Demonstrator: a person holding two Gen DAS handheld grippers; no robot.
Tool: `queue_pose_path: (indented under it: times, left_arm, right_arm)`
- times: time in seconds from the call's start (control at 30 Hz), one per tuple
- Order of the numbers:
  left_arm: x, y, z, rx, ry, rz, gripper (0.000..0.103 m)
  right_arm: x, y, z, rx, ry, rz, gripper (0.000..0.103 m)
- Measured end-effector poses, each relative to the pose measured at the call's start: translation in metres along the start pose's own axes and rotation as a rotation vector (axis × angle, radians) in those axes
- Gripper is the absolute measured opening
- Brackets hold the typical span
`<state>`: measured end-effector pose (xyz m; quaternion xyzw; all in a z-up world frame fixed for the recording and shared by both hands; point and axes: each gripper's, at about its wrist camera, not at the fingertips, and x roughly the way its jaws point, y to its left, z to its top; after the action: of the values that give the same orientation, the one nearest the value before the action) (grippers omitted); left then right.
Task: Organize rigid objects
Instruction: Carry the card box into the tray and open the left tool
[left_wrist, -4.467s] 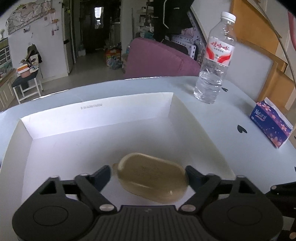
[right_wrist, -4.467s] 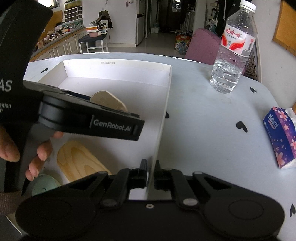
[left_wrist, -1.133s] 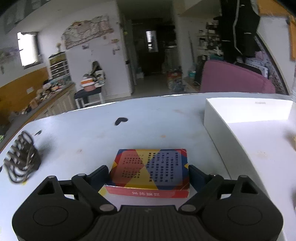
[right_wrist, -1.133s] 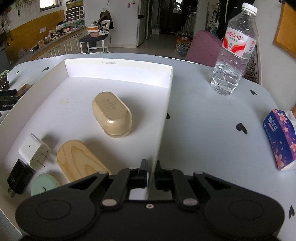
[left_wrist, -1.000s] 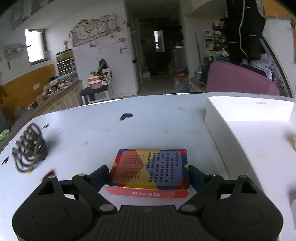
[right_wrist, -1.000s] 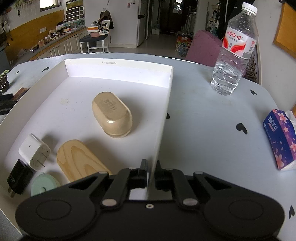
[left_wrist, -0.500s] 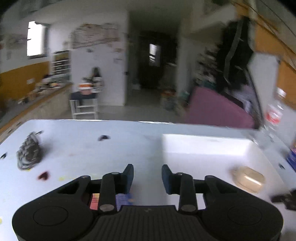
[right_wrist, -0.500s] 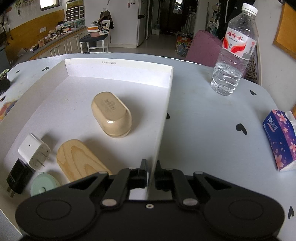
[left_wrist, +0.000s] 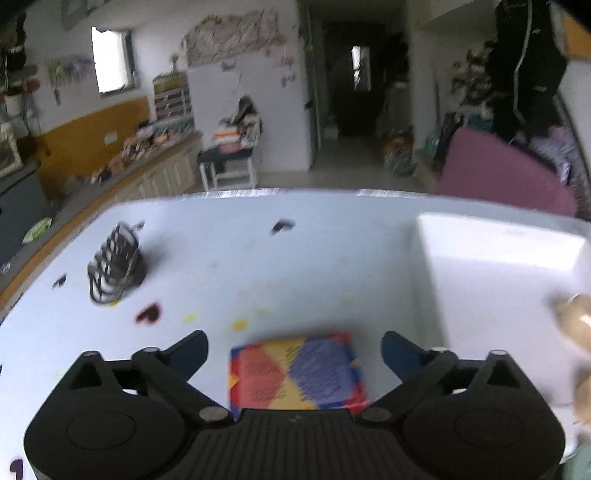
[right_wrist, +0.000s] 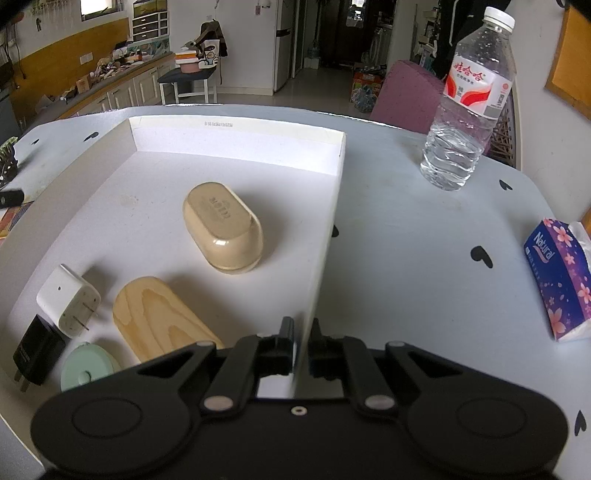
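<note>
A pale blue-white counter (right_wrist: 424, 258) printed with small dark hearts fills both views, set in a cluttered room with white cabinets, a mustard wall band, a dark doorway and one purple chair (left_wrist: 506, 173). On the counter sits one shallow white cardboard tray (right_wrist: 236, 147), the largest item. Right of the tray stand one clear water bottle (right_wrist: 465, 110) with a red-and-white label and, nearer the edge, one purple floral tissue pack (right_wrist: 561, 284). Inside the tray lie five things: one tan oval case (right_wrist: 221, 225) near the middle, one light wooden oval lid (right_wrist: 159, 317) in front of it, one white plug adapter (right_wrist: 68, 301), one black plug adapter (right_wrist: 37, 350) and one mint-green round disc (right_wrist: 86, 369), these three along the near left corner. Outside the tray, to its left, lies one flat multicoloured box (left_wrist: 295, 373) and, well apart, one dark wire coil (left_wrist: 114, 262). The left gripper (left_wrist: 294, 350) hangs above the box, its fingers having just spread wide, with the box between them but untouched. The right gripper (right_wrist: 302, 343) has its fingers pinched closed on the tray's near right wall.
</note>
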<state>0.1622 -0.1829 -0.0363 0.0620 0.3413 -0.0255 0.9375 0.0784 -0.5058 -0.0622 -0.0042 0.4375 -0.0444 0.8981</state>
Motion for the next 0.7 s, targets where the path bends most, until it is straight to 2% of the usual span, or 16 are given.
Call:
queue_pose_path:
  times: [0.1, 0.3, 0.4, 0.5, 0.6, 0.67, 0.7]
  left_arm:
    - [0.013, 0.009, -0.005, -0.002, 0.054, 0.009, 0.103]
    - [0.025, 0.015, -0.005, -0.063, 0.112, -0.049, 0.103]
    - [0.028, 0.006, -0.005, -0.047, 0.128, -0.071, 0.103]
    - [0.03, 0.002, -0.004, -0.061, 0.119, -0.057, 0.102]
    - [0.032, 0.003, -0.004, -0.072, 0.106, -0.068, 0.098]
    - [0.028, 0.004, -0.004, -0.076, 0.1, -0.089, 0.088]
    - [0.027, 0.003, -0.003, -0.069, 0.11, -0.089, 0.088]
  right_arm:
    - [0.0, 0.0, 0.0, -0.001, 0.0, 0.0, 0.009]
    - [0.0, 0.0, 0.0, -0.001, 0.0, 0.0, 0.009]
    - [0.0, 0.0, 0.0, -0.001, 0.0, -0.001, 0.009]
    - [0.0, 0.0, 0.0, -0.001, 0.0, -0.001, 0.009]
    - [0.0, 0.0, 0.0, -0.001, 0.0, 0.0, 0.009]
    - [0.0, 0.0, 0.0, -0.001, 0.0, -0.001, 0.009]
    - [0.0, 0.0, 0.0, -0.001, 0.0, -0.001, 0.009]
